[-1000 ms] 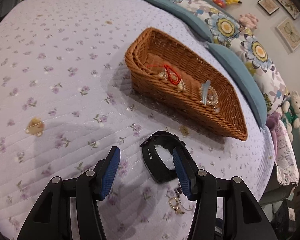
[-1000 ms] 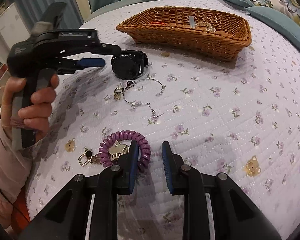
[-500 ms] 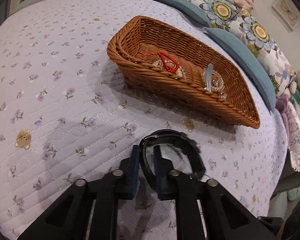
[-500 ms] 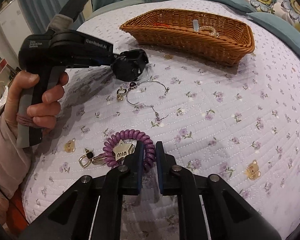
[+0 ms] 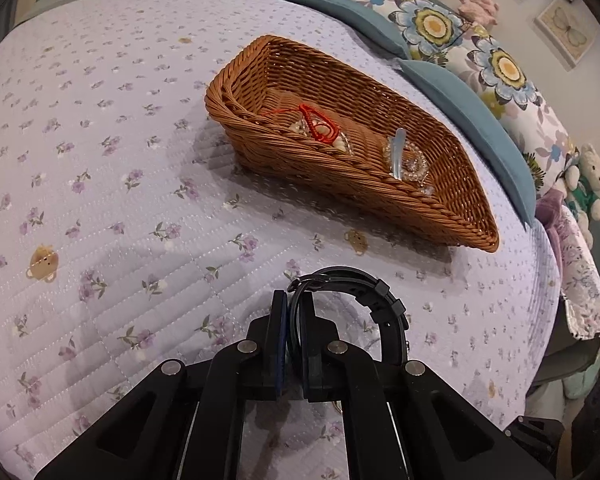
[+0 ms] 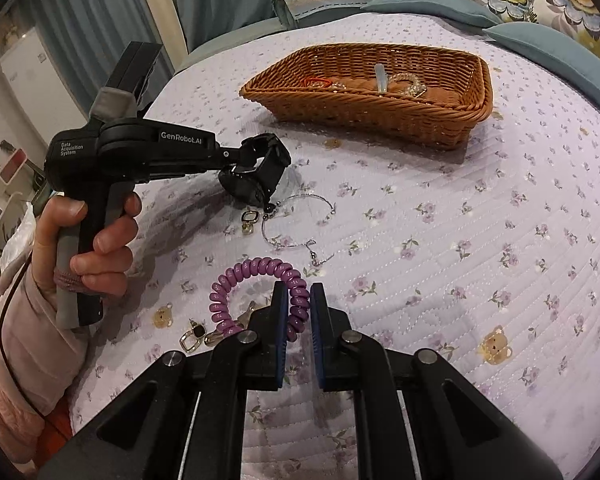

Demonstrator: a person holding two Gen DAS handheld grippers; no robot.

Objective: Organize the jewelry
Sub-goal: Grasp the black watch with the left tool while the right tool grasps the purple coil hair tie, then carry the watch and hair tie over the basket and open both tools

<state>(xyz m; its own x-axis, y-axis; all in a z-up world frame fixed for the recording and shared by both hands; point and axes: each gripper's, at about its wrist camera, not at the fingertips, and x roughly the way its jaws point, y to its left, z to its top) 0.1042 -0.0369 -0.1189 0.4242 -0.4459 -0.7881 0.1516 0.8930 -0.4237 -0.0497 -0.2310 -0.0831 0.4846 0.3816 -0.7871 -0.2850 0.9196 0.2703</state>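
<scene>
left hand-held gripper (image 5: 296, 312) clamps the black watch (image 5: 364, 296); right hand-held gripper (image 6: 299, 304) clamps the purple coil bracelet (image 6: 256, 276), near the basket (image 6: 380, 108).

the left gripper (image 5: 295, 312) clamped the black watch (image 5: 364, 292) strap over the quilt (image 5: 100, 184), near the wicker basket (image 5: 440, 216).

Black watch (image 5: 384, 304) sits strap-looped in front of the wicker basket (image 5: 380, 196). Purple coil bracelet (image 6: 256, 276) lies nearer than the watch, silver hoop bracelet (image 6: 296, 220) between them. A red cord (image 5: 320, 126) and clear beads (image 5: 410, 162) lie inside the basket.
</scene>
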